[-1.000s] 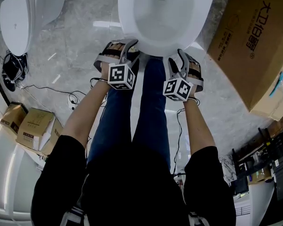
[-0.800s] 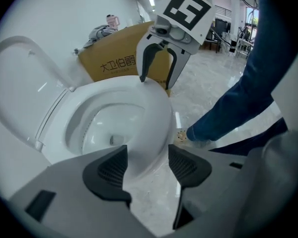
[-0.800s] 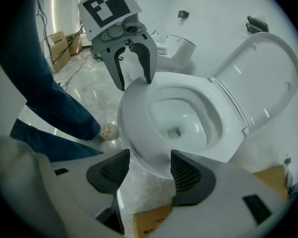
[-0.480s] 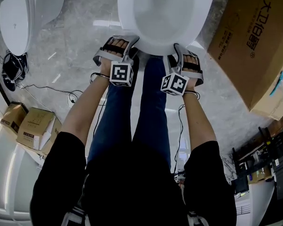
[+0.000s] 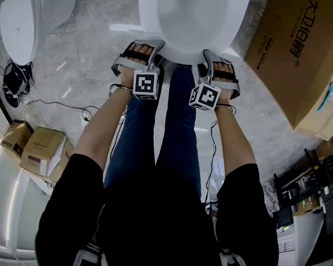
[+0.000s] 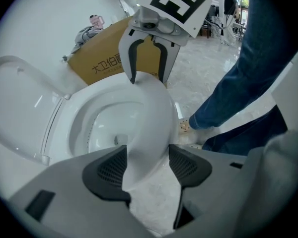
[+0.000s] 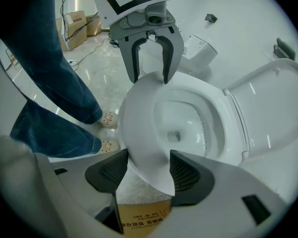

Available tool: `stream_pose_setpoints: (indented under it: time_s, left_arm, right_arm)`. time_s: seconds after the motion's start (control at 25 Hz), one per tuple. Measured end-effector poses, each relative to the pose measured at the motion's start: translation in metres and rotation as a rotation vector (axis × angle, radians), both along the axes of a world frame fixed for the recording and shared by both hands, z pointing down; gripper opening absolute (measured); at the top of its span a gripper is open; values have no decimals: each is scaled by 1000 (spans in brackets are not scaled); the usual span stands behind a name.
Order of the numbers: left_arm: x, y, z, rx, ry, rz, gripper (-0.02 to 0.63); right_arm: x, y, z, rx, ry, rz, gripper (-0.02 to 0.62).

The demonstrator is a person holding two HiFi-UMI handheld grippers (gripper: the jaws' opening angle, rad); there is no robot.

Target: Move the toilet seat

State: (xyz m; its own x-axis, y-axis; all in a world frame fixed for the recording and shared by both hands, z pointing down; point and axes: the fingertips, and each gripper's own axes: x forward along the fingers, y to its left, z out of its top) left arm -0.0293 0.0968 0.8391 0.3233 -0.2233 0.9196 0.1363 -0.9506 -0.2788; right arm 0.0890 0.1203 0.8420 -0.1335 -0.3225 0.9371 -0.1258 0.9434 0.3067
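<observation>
Marble floor (image 5: 89, 54) below; your left gripper (image 6: 146, 165) and right gripper (image 7: 148, 170) have just been opening wide and straddle the lowered toilet seat (image 5: 188, 47) without gripping it. The move looks finished.

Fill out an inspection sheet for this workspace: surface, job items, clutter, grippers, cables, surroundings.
Surface: glossy grey marble floor.
Job's things: toilet seat lies over the bowl; lid raised.
Clutter: large cardboard box beside the toilet; small boxes on the floor at left.
Grippers: left gripper and right gripper are open. Their fingers have just been opening, with the seat's front edge between each pair.
Cables: black cable bundle and loose leads on the floor at left.
Surroundings: second toilet at left; dark racks at right.
</observation>
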Motion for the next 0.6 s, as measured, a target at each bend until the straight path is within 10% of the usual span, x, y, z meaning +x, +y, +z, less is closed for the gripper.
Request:
stream_pose_setpoints:
  time_s: [0.6]
  left_arm:
    - [0,-2,-26,31,59,-10,265]
  right_arm:
    - [3,-2,-28,18,-18,0,281]
